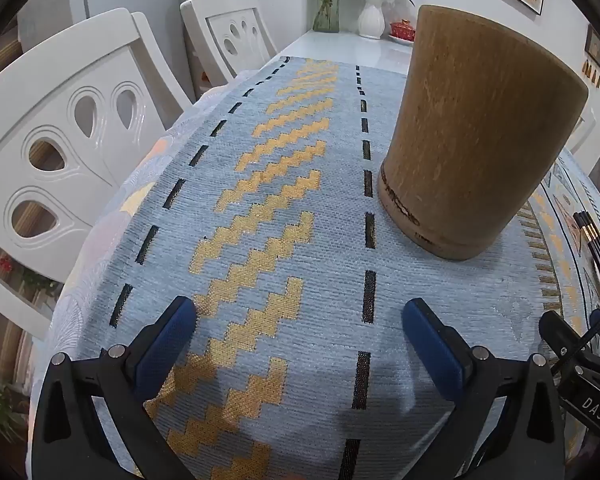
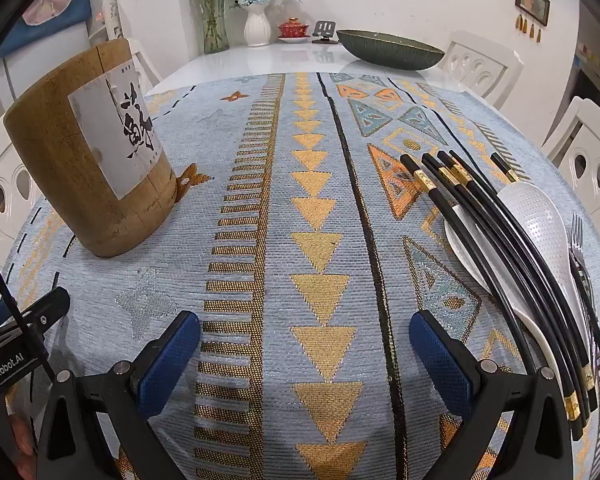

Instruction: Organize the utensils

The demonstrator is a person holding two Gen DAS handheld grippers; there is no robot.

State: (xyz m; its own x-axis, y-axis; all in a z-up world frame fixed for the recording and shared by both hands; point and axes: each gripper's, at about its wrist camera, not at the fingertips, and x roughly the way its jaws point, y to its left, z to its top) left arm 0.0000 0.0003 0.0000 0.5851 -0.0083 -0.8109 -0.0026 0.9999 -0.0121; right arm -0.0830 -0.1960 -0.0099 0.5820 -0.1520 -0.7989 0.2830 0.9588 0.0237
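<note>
I am holding both grippers over the patterned cloth (image 2: 320, 208) on the desk (image 2: 260, 60). The left gripper (image 1: 298, 316) is keeping its fingers wide apart with nothing between them, and so is the right gripper (image 2: 304, 330). The wooden holder (image 2: 88, 152) is standing upright ahead on the left. The black chopsticks (image 2: 496, 240), white spoon (image 2: 544, 228) and fork (image 2: 578, 240) are lying together at the right.
</note>
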